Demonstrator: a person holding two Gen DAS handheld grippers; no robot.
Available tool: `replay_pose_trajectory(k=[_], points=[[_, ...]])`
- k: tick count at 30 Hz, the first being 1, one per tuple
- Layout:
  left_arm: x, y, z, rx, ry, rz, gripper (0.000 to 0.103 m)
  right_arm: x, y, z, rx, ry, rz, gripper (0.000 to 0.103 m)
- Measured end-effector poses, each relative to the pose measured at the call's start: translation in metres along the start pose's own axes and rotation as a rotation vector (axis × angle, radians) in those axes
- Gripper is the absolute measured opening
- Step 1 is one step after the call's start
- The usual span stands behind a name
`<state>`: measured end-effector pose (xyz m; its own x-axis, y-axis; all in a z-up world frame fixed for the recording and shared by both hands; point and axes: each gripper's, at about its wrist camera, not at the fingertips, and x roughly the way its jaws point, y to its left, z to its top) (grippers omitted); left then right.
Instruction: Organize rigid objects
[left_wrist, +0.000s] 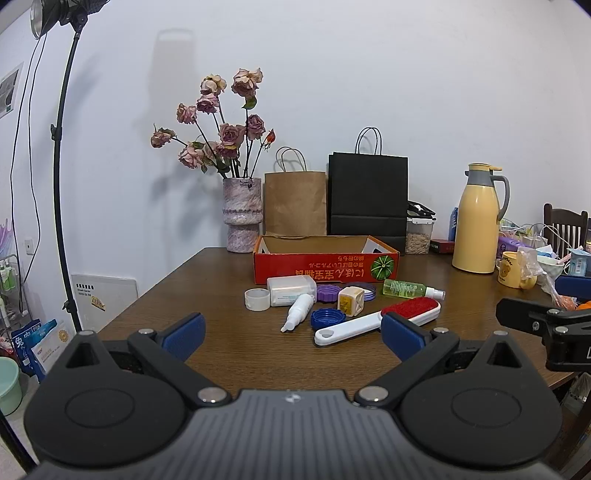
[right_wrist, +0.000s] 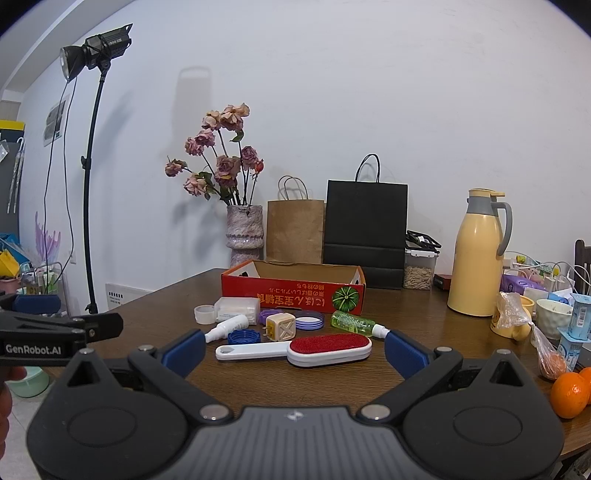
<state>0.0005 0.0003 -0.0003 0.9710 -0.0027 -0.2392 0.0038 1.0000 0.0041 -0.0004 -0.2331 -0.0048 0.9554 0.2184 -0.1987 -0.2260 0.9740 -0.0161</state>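
Both tools hover level above the near edge of the table (left_wrist: 229, 354), pointed at the clutter — neither touches anything. The left tool (left_wrist: 291, 338) has its blue pads spread wide and empty; the right tool (right_wrist: 295, 350) is likewise agape. The lint brush (right_wrist: 306, 349) lies flat at twelve o'clock from the right tool, red face up. Beyond it, the red cardboard box (right_wrist: 291, 291) sits open-topped.

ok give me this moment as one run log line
phase: start | left claw: open, empty | right claw: open, empty | lint brush: on table | red box: empty
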Motion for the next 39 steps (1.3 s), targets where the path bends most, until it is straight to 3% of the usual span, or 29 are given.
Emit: replay_pose_trajectory(k=[39], points=[[0.016, 0.003, -0.008, -0.003, 0.022, 0.013, 0.103, 0.018, -0.002, -0.003, 0.003, 0.030, -0.005, 0.103]])
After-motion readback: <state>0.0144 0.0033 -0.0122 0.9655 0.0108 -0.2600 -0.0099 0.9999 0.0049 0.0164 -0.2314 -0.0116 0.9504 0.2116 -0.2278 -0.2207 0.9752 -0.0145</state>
